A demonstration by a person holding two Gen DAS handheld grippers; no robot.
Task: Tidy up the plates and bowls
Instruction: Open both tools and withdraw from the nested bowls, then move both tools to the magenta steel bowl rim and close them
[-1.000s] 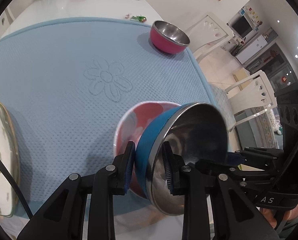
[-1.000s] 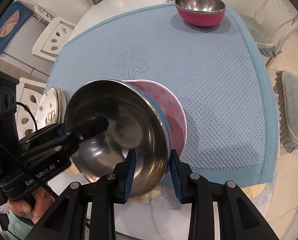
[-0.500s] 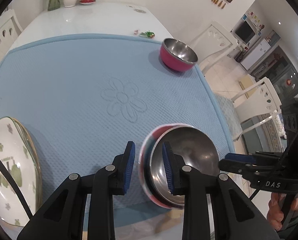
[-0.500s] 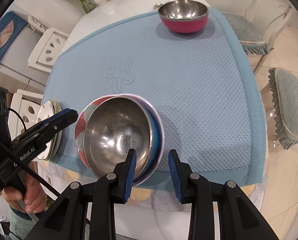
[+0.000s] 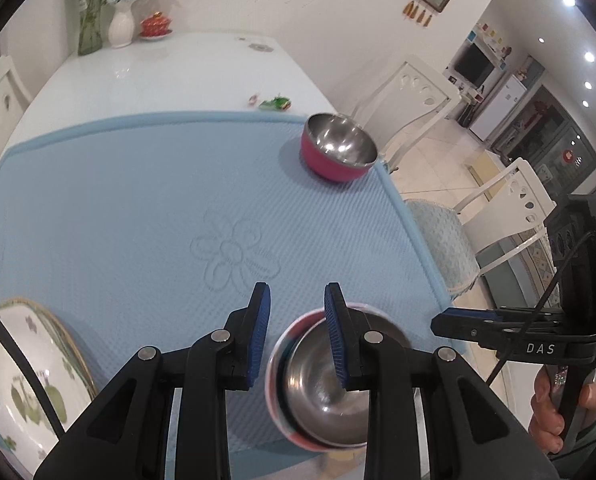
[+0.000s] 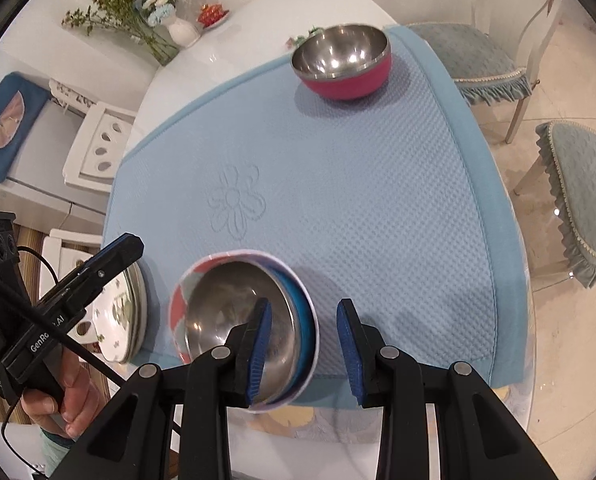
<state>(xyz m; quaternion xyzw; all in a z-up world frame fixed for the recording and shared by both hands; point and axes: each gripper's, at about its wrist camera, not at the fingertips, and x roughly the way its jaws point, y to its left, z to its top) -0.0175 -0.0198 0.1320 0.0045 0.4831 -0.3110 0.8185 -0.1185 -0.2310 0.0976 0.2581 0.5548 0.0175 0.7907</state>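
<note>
So the blue steel bowl point(image 6: 238, 312) sits nested inside the pink patterned bowl point(image 6: 178, 300) at the near edge of the blue mat point(image 6: 338, 180) on the tabletop point(image 5: 158, 64). Left tongs point(image 5: 296, 334) are spread and hold nothing, with the stack just below and right of their tips. Right tongs point(image 6: 304, 344) are spread too, the stack's right rim showing between them. Pink steel bowl point(image 5: 338, 148) is way off at the mat's far corner, and the floral plates point(image 5: 18, 380) are stacked left of the nested bowls.
</note>
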